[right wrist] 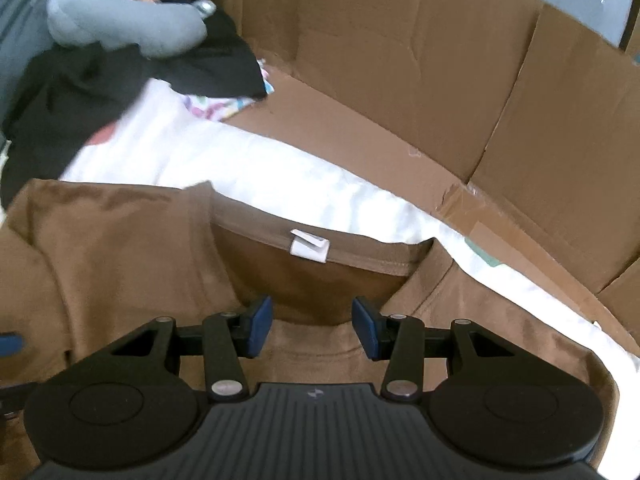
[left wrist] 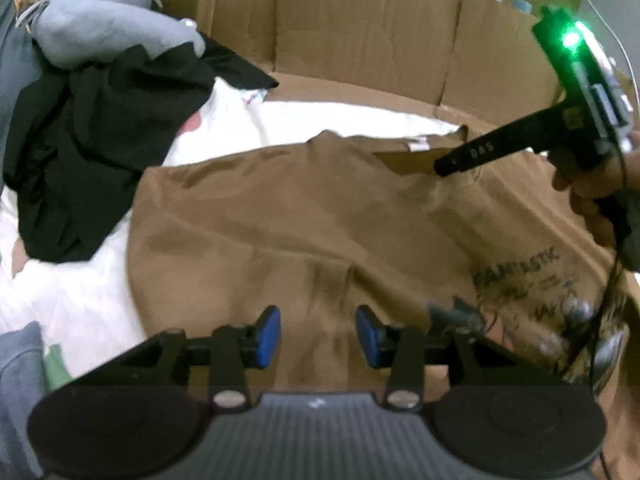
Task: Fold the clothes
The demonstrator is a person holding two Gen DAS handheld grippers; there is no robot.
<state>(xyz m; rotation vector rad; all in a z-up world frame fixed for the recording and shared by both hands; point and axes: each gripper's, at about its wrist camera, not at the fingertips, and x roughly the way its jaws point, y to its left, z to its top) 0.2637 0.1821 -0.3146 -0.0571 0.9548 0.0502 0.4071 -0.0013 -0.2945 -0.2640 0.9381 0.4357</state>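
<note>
The brown cotton T-shirt (left wrist: pixel 280 220) lies blurred, its black print (left wrist: pixel 528 280) barely legible and its hem cut off. Both the left gripper (left wrist: pixel 318 336) and right gripper (right wrist: pixel 312 326) hold their jaws half open, gripping nothing.

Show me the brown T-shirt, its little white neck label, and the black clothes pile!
brown T-shirt (left wrist: pixel 280 220), left wrist view, plain chest fabric.
white neck label (right wrist: pixel 310 249), right wrist view, its middle.
black clothes pile (left wrist: pixel 100 140), left wrist view, centre folds.
</note>
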